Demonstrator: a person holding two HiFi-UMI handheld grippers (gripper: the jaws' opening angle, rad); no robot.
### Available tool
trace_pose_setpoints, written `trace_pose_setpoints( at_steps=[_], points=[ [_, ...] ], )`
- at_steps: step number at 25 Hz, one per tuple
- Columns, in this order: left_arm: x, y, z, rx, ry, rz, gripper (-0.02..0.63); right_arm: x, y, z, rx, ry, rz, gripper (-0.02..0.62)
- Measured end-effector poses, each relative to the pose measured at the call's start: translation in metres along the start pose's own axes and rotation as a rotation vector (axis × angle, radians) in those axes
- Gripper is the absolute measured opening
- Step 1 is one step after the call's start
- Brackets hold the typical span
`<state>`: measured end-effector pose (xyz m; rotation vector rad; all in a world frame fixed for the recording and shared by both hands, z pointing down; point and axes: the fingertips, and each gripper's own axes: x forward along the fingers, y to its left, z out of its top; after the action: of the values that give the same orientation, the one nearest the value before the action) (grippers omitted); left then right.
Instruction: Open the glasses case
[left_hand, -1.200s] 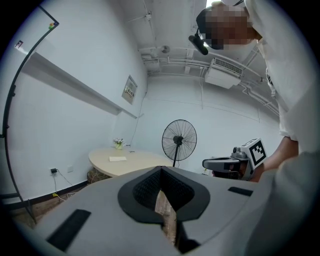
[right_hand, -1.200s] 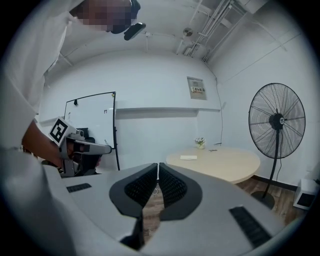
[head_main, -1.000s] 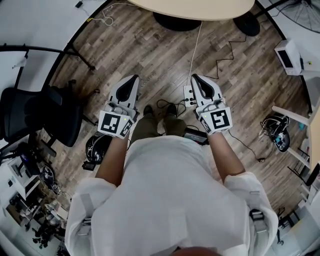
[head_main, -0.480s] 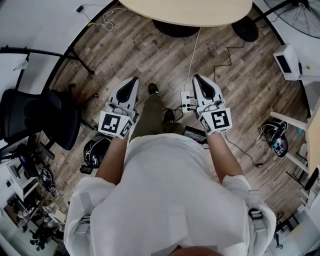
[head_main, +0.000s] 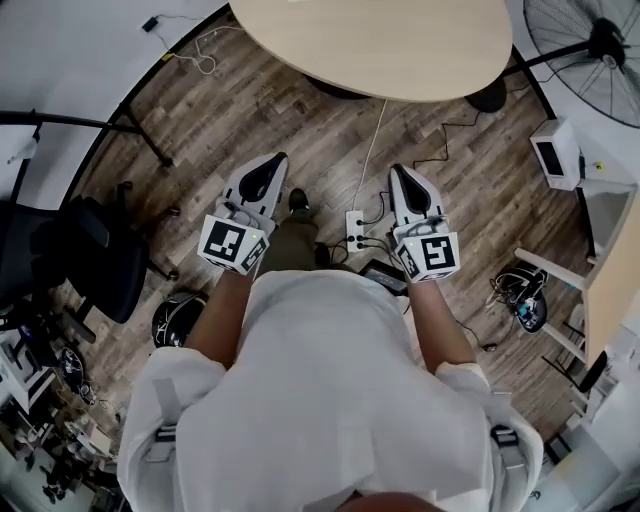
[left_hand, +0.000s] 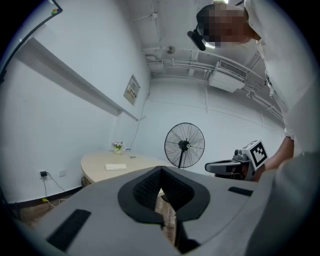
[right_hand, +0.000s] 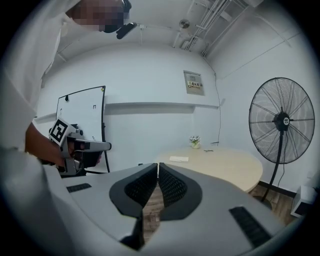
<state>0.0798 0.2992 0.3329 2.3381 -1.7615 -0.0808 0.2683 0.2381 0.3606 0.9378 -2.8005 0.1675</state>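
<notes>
While I hold the grey left gripper and right gripper closed on nothing above the wood-plank floor, a flat white oblong, perhaps the glasses case, lies on the far round beige table.

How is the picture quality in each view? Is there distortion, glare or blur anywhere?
Head view: strong fisheye bending, so the floor planks curve; the light is even and the picture is sharp.
Left gripper view: black round vignette in the corners, and the far table is small but clear.
Right gripper view: the same vignette, no glare, and the fan is sharp.
</notes>
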Motion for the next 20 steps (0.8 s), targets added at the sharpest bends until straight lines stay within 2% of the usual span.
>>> trace_pose_setpoints(
  at_steps=[3,9,15,20],
  points=[
    [0.022,0.029,0.001,-0.029,0.006,-0.011,0.014,0.033,-0.011,0.013,-0.026,0.009,-0.001,0.028],
    [0.058,0.072,0.006,-0.038,0.011,-0.039,0.014,0.085,-0.028,0.023,-0.037,0.031,-0.016,0.028],
    [0.097,0.099,0.006,-0.050,0.020,-0.051,0.014,0.121,-0.058,0.035,-0.042,0.029,-0.040,0.028],
    [0.123,0.104,0.009,-0.055,0.017,-0.068,0.014,0.133,-0.077,0.046,-0.051,0.019,-0.052,0.028]
  ],
)
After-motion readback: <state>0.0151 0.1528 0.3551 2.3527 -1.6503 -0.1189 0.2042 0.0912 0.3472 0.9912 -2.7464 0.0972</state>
